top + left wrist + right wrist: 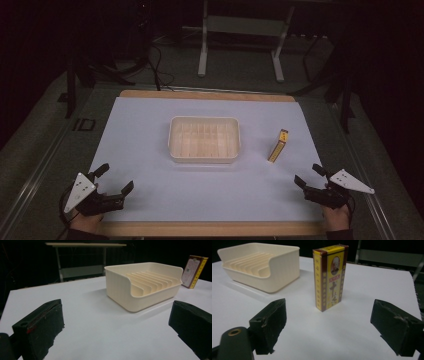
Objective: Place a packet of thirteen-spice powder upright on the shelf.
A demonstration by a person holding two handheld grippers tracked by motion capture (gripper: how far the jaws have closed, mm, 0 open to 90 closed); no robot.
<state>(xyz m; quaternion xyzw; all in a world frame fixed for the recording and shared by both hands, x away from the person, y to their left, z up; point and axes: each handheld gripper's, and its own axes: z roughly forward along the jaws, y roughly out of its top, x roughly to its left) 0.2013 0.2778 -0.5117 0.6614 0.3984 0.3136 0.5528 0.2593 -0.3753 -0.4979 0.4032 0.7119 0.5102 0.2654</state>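
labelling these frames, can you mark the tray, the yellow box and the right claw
tray [204, 157], high view, on its near rim
yellow box [331, 277], right gripper view, middle of its printed front face
right claw [308, 177], high view, midway between its two open tips

- My room is dark; only the white sheet is lit.
- Soft shadow beside the tray.
- Close jaws look slightly blurred.

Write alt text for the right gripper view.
A tall yellow and dark red cardboard box stands upright on the white table sheet, framed between the right gripper's two open black jaws. A cream plastic slotted tray sits behind it to the left, apart from it.
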